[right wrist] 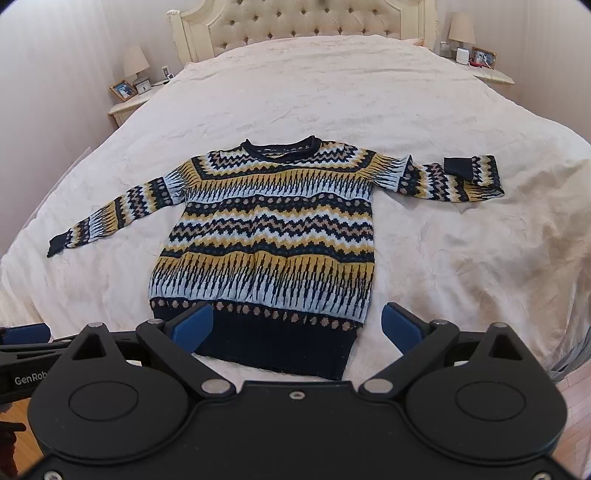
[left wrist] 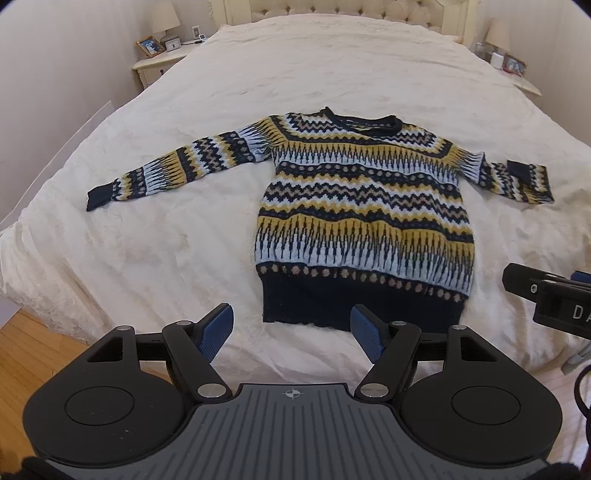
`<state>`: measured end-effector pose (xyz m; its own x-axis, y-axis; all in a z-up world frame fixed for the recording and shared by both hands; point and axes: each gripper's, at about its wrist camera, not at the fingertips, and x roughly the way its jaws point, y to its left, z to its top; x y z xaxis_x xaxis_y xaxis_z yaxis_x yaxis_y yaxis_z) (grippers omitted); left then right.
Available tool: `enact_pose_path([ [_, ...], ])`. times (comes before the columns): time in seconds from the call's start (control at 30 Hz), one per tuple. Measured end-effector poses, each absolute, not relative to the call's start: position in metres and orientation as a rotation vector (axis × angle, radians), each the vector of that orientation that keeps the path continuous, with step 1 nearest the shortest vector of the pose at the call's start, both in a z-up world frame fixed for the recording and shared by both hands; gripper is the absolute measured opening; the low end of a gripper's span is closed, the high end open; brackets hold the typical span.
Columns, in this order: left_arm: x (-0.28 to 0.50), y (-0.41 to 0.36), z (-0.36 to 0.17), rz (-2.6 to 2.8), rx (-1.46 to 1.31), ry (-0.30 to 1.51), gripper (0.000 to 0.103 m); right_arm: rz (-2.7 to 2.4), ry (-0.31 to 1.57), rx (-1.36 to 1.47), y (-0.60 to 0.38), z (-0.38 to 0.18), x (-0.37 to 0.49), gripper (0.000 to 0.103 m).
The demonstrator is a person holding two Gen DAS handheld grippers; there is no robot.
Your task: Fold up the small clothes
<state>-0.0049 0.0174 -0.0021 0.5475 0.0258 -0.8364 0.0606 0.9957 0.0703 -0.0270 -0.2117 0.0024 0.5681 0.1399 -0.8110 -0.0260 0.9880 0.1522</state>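
Lying flat — sweater point(right wrist: 266, 236) beyond open hand-held gripper point(right wrist: 299, 328)

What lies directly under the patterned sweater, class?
The sweater lies flat on the cream bedspread, which shows all around it. The bedspread beneath the sweater is covered, so anything there cannot be seen.

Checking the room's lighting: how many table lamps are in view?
2. One cream-shaded table lamp stands on the nightstand left of the tufted headboard; the other stands on the right nightstand. More may sit outside the frame.
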Motion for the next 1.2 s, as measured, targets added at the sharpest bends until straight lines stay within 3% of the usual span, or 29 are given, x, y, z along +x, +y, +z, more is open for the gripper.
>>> enact_pose_path([
  [1.2, -0.003, 0.023, -0.008, -0.011, 0.092, 1.005, 0.069, 0.098, 0.965, 0.124, -0.204, 0.001, -0.023, 0.098],
])
